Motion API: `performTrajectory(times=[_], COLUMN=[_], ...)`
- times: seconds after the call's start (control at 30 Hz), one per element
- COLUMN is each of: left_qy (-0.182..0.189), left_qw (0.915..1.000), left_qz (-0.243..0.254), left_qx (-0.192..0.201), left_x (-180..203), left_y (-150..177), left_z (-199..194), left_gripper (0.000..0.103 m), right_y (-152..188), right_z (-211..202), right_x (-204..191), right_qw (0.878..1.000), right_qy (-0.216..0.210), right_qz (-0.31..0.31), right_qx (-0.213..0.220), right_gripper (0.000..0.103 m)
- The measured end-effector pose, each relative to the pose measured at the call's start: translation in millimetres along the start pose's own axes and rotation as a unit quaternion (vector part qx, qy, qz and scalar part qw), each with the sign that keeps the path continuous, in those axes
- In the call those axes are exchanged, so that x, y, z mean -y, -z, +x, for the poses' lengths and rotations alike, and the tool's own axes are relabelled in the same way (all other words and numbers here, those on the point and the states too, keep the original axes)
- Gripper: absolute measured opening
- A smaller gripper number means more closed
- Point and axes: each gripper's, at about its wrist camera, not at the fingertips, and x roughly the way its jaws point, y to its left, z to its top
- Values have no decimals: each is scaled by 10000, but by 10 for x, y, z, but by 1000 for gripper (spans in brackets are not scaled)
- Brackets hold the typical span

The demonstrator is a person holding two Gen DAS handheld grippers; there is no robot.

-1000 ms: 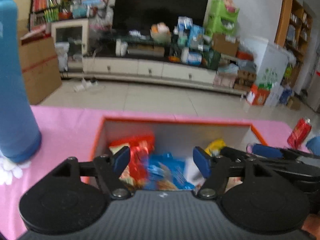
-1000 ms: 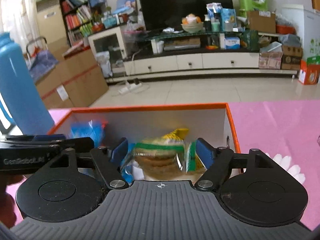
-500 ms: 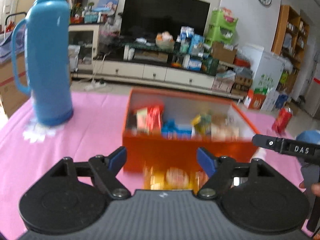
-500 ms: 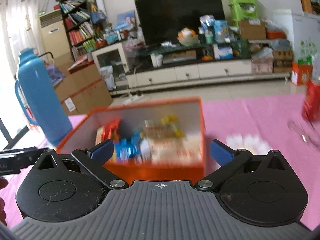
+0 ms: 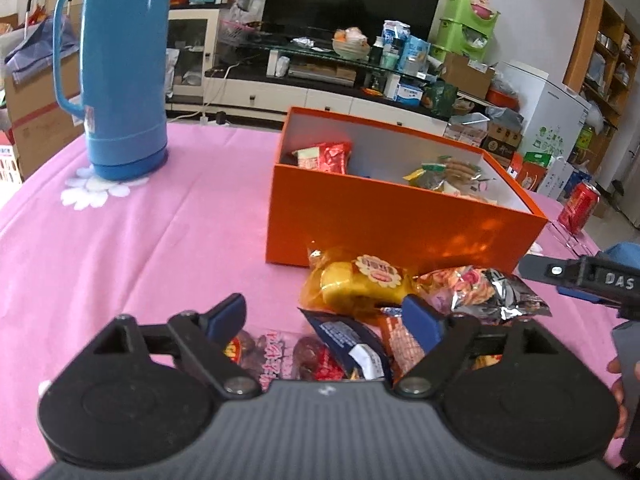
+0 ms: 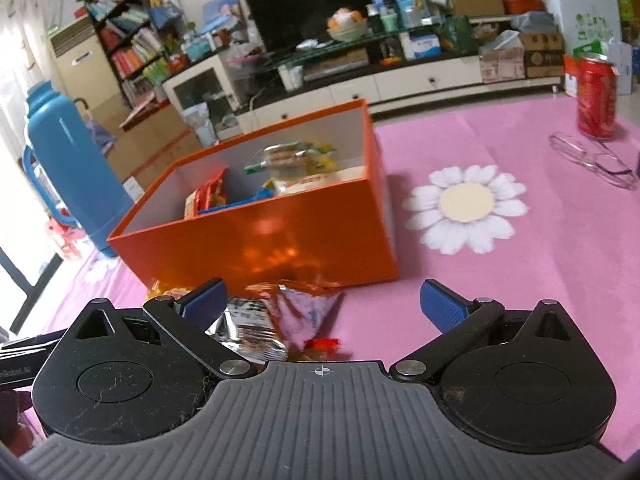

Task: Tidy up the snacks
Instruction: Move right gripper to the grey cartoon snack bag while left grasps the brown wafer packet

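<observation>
Meanwhile both the left gripper point(image 5: 324, 316) and right gripper point(image 6: 322, 302) hovered empty, jaws just opened wide, above loose snack packets point(image 5: 356, 284) just before the orange box point(image 5: 400, 216) on the worktop; light, crinkly and crushable, best pinched at a sealed edge.

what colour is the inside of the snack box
White inside, orange outside. The snack box lining shows best in the right wrist view.
</observation>
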Motion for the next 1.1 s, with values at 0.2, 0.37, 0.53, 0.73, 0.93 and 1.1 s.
performTrajectory(times=[0.2, 0.37, 0.53, 0.73, 0.93, 1.1], left_qy=[-201, -128, -58, -95, -25, -46], left_qw=[9997, 9999, 9998, 9996, 9996, 9998], left_qz=[117, 20, -208, -181, -124, -125], left_qx=[108, 98, 46, 194, 236, 169], left_x=[7, -74, -183, -183, -147, -114], left_y=[-1, -14, -15, -11, -2, 5], left_z=[52, 47, 53, 26, 46, 105], left_gripper=[100, 100, 100, 100, 100, 100], right_y=[-41, 2, 21, 73, 76, 31], right_z=[359, 670, 540, 334, 89, -26], right_x=[-347, -316, 72, 525, 818, 790], right_qw=[9991, 9977, 9962, 9917, 9901, 9931], right_qy=[-90, 98, 413, 577, 900, 698], right_qz=[-371, -276, 399, 924, 1003, 941], right_qx=[-201, -609, -658, -685, -404, -92], right_gripper=[89, 89, 89, 89, 89, 89])
